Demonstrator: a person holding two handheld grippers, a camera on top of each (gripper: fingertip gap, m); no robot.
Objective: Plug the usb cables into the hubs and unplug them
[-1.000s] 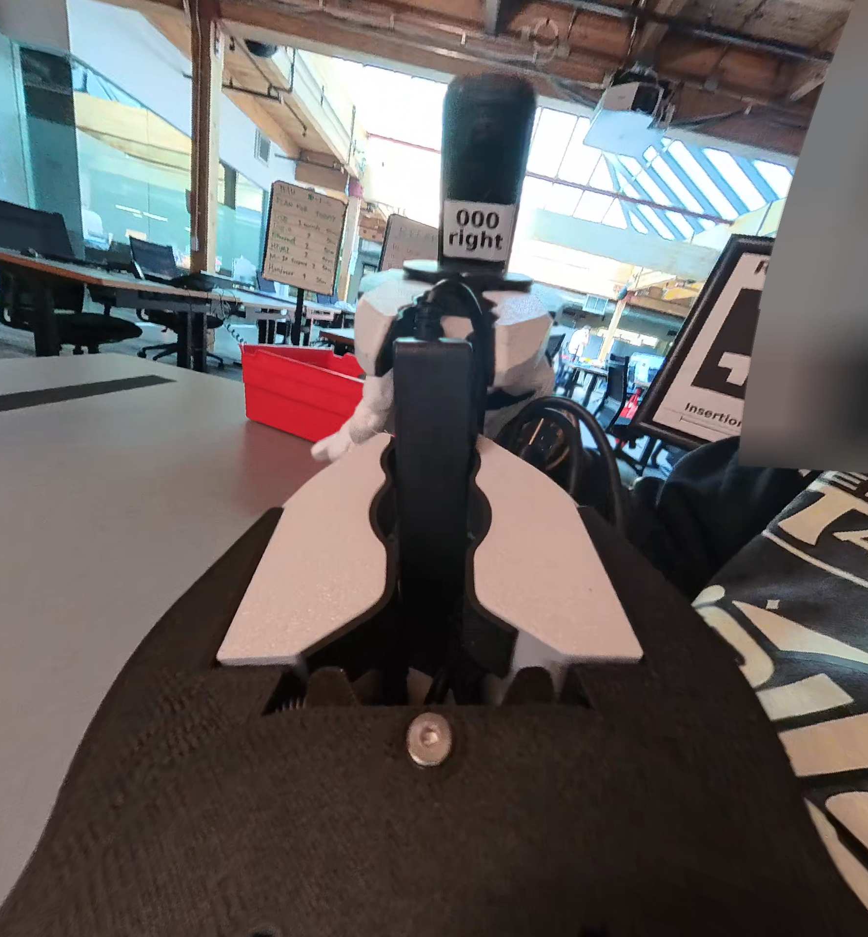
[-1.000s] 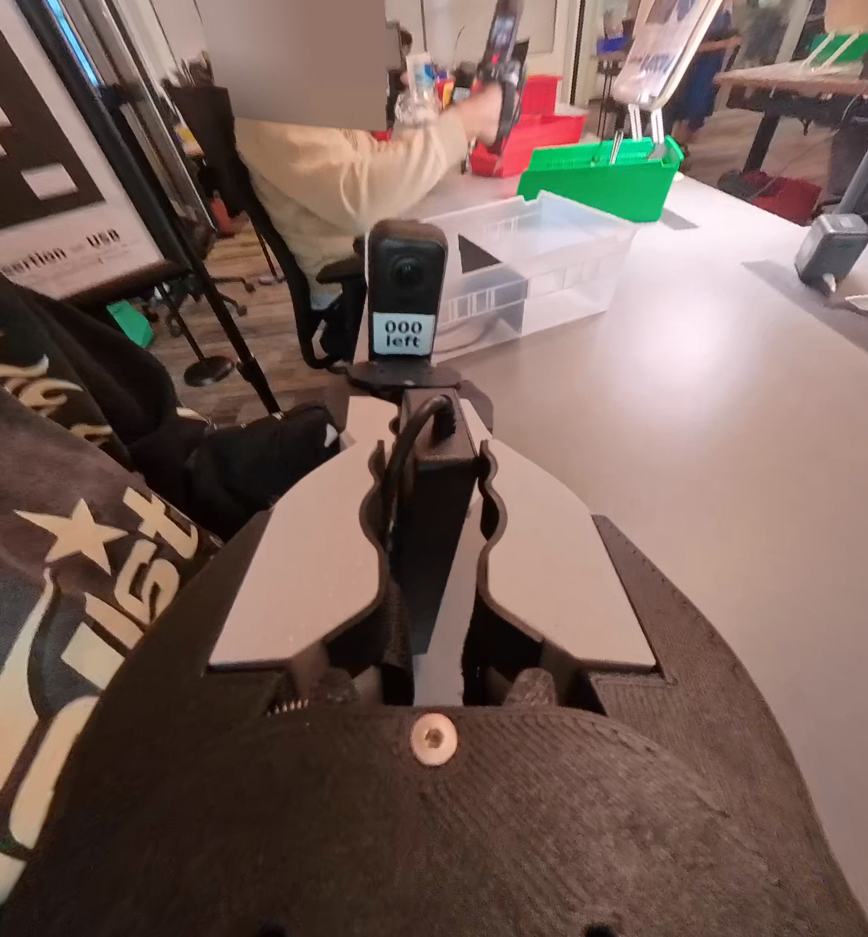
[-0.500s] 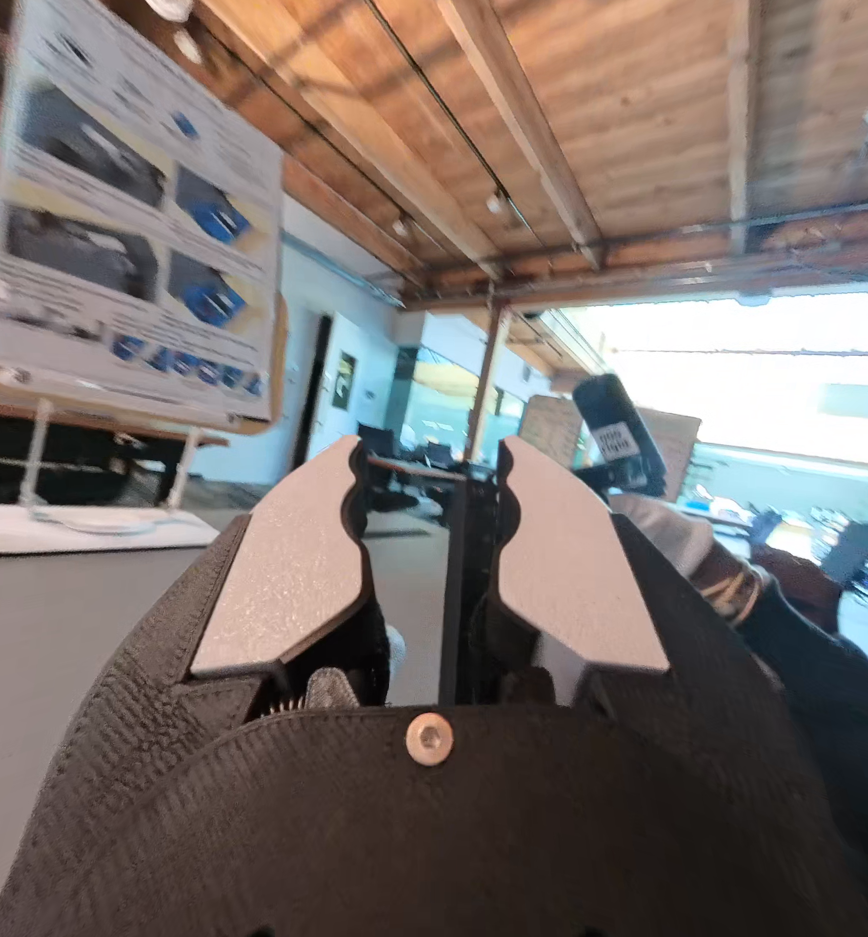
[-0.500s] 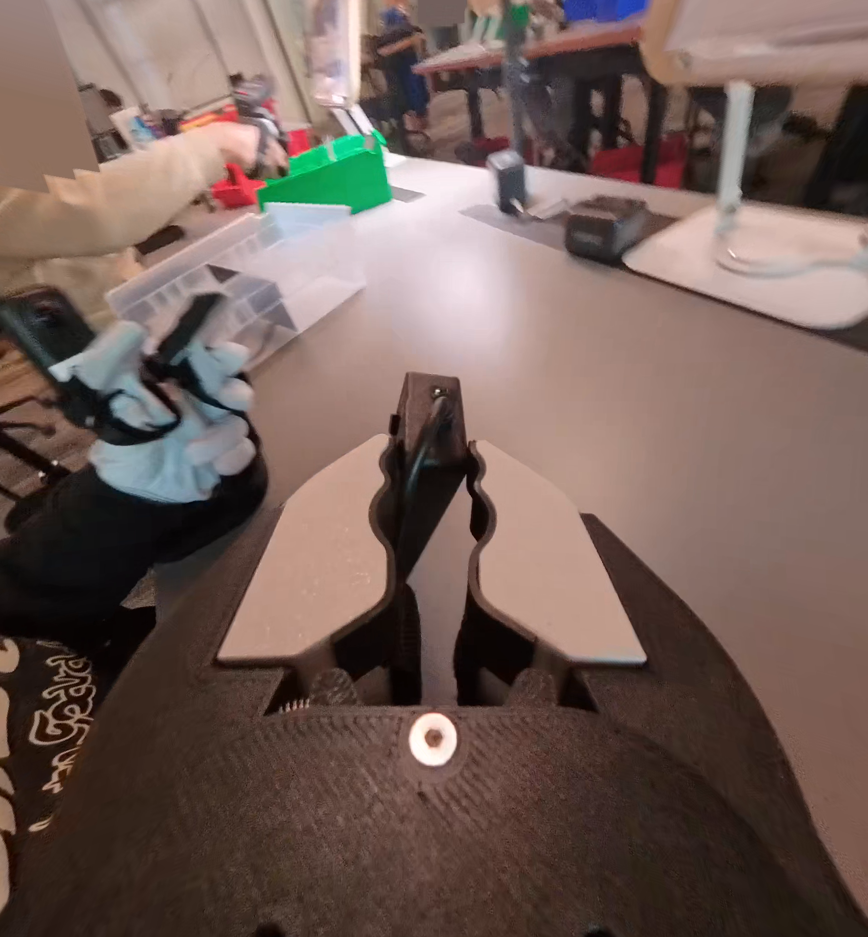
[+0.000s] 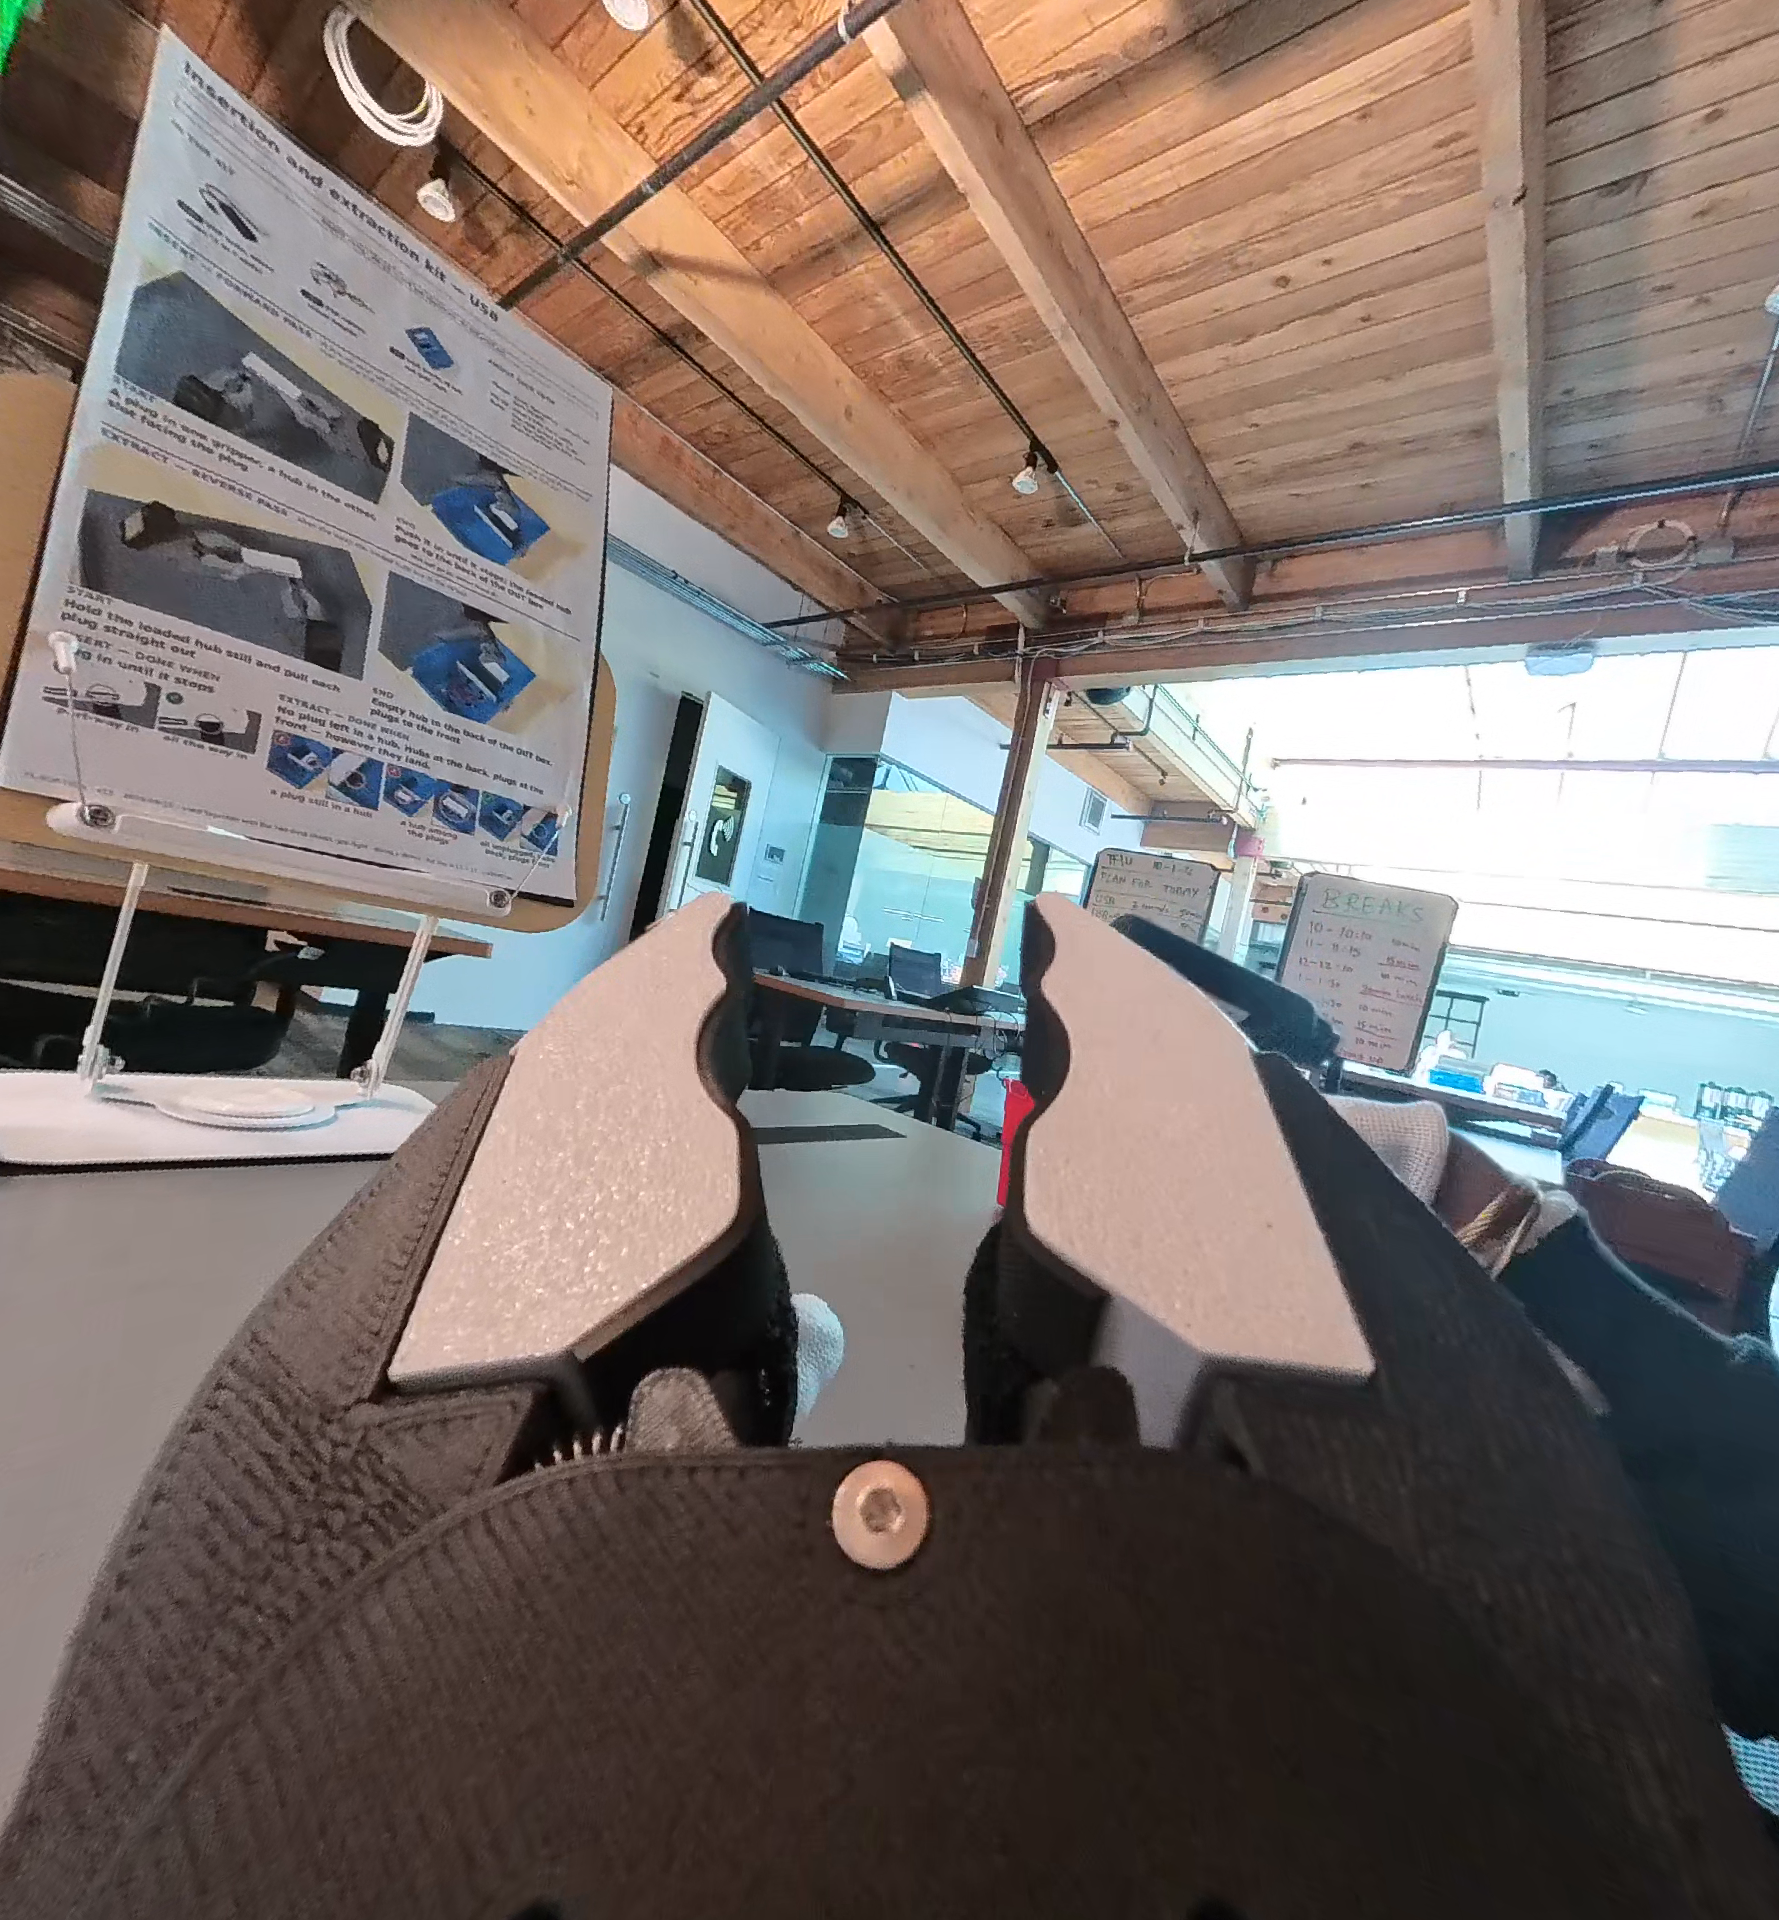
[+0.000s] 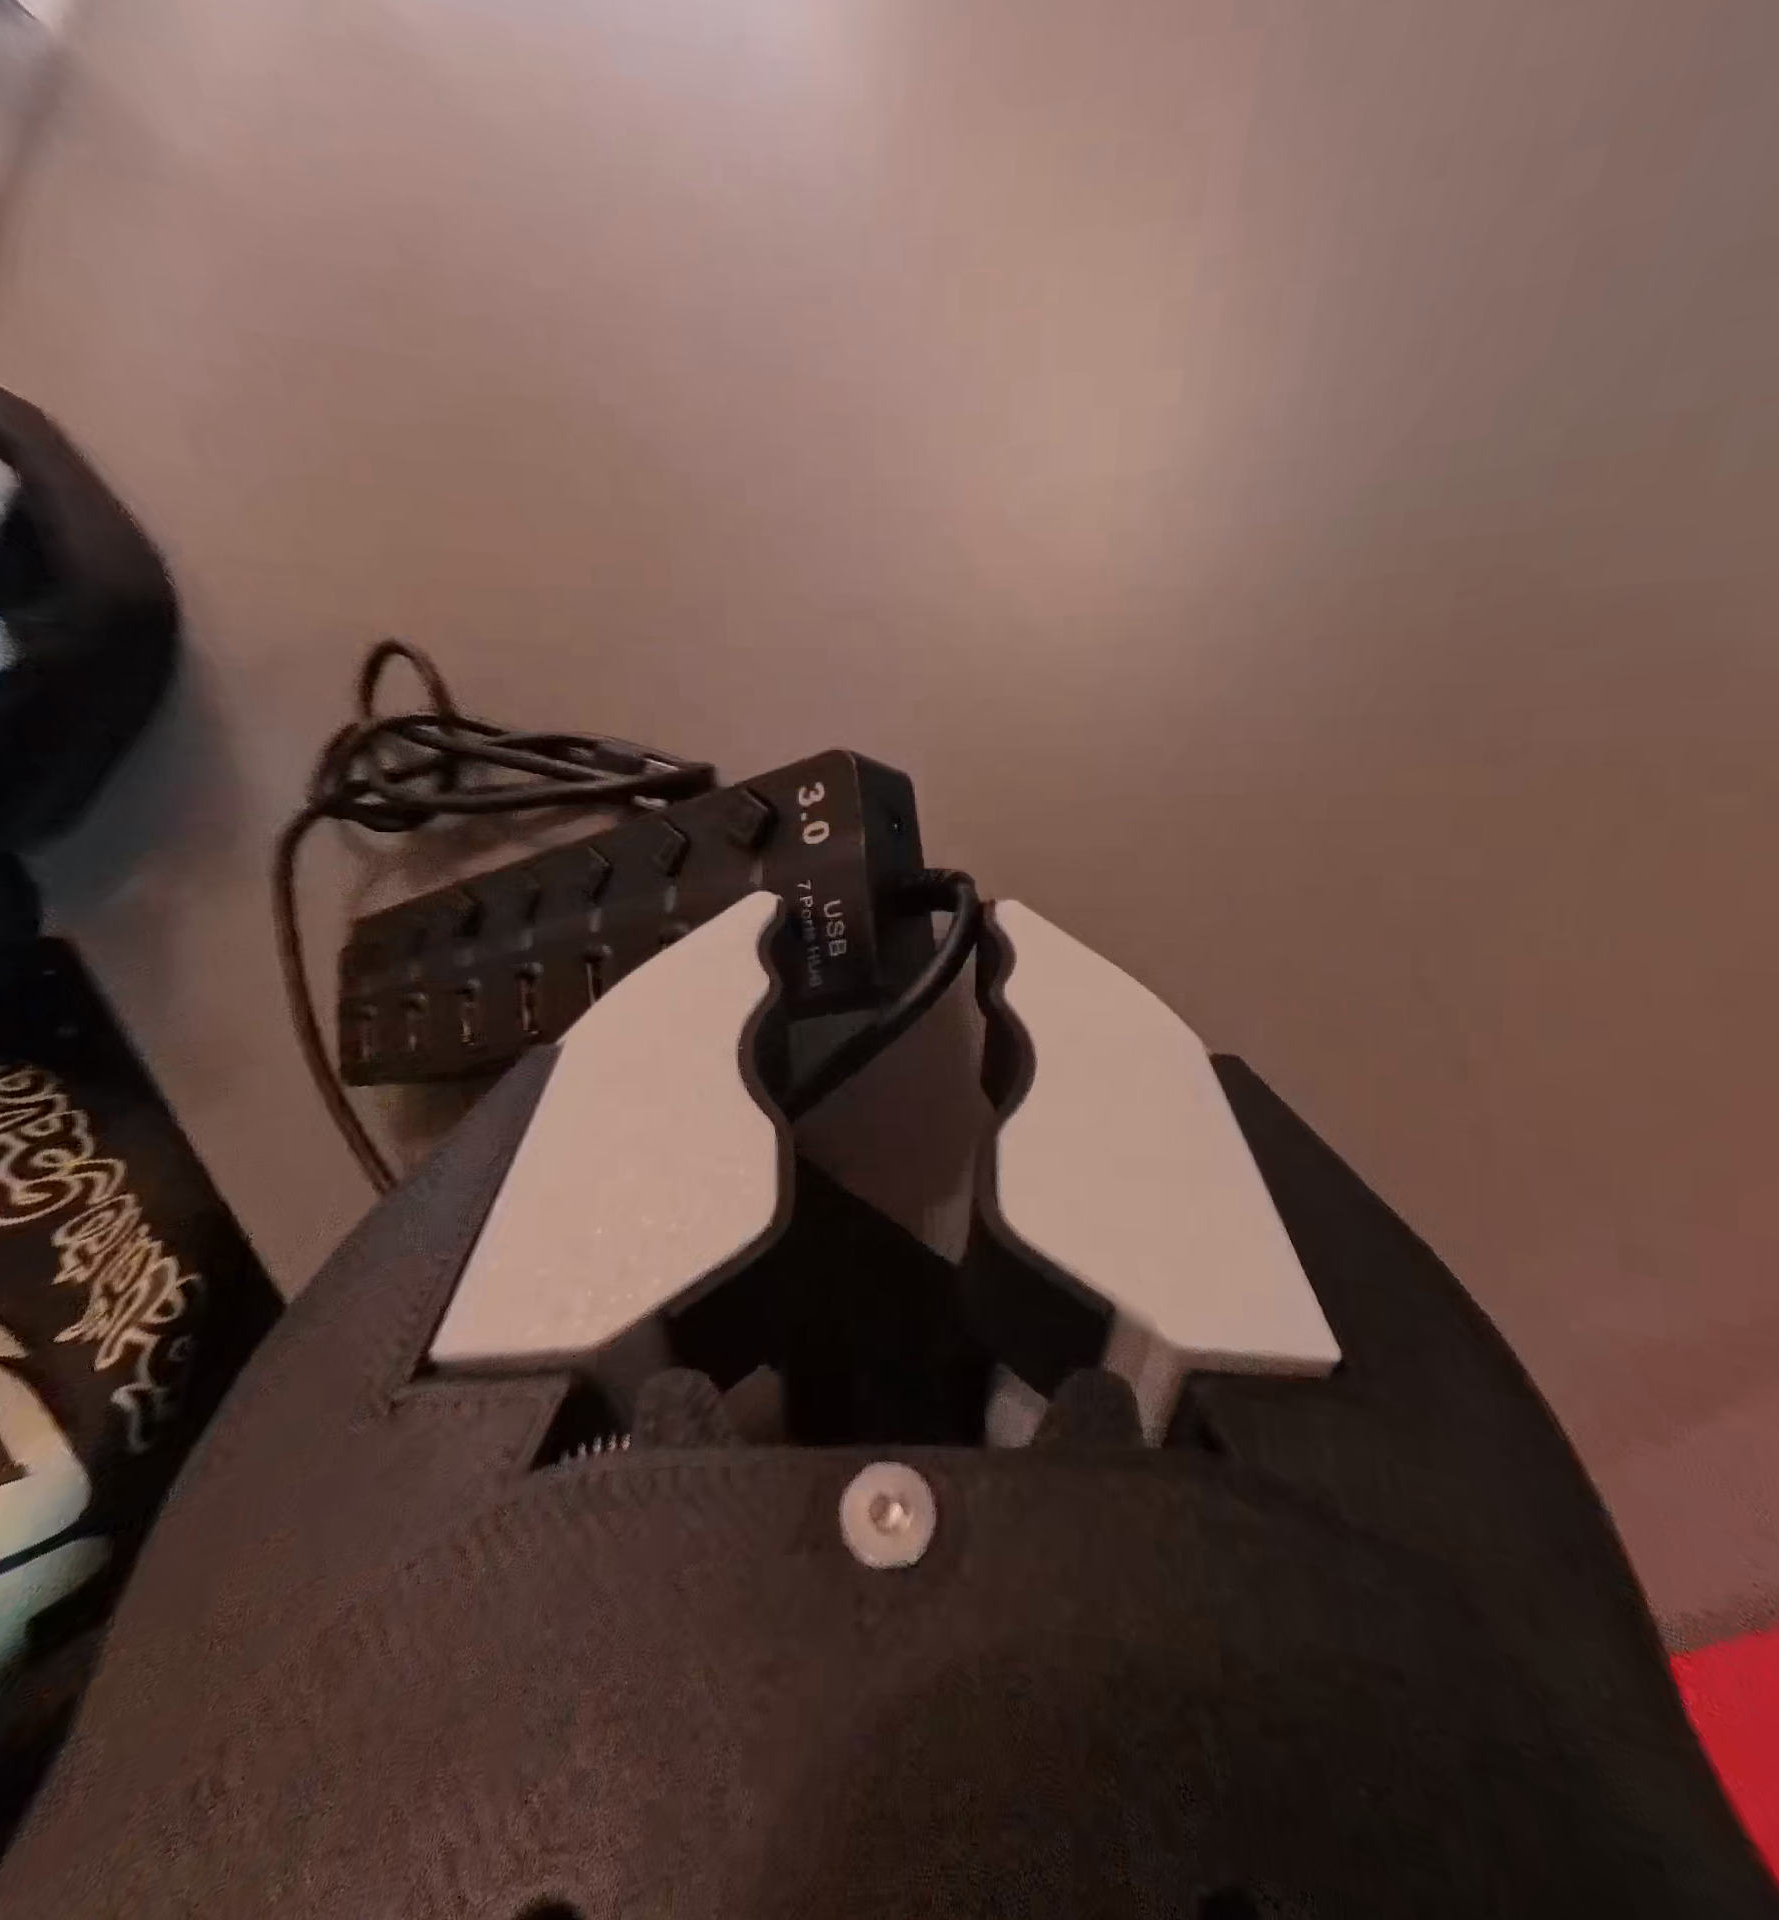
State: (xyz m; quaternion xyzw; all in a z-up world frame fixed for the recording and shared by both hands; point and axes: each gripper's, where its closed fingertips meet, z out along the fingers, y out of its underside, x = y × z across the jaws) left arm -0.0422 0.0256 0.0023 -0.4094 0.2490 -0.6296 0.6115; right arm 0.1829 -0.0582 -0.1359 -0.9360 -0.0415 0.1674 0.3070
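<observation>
- My left gripper [image 5: 880,925] is tilted up toward the timber ceiling, its fingers [image 5: 594,1153] spread wide with nothing between them; past them I see only the far office, none of the task's things.
- My right gripper [image 6: 880,909] looks down at the grey table [image 6: 1280,520]. Its fingers [image 6: 636,1164] stand apart, and the near end of the black multi-port USB hub [image 6: 594,935] sits in the gap between their tips.
- I cannot be sure the right fingers are touching the hub; the gap looks wider than the hub's end, so I read it as loose, not pinched.
- The hub rests on the table, running away to the left from the right gripper, its row of ports and switches facing up and toward me.
- A black lead [image 6: 926,987] loops out of the hub's near end and passes down between the right fingers. A bundle of dark cable [image 6: 469,769] lies on the table just behind the hub's far end.
- Every port I can see looks empty, though the picture is soft with motion.
- My judgement: no cable is plugged in now, and neither gripper holds a plug. Whether this is the end of a cycle or the start of one, I cannot tell from here.
- What remains, if another round is due: take hold of the hub with one gripper, a plug with the other, and line them up.
</observation>
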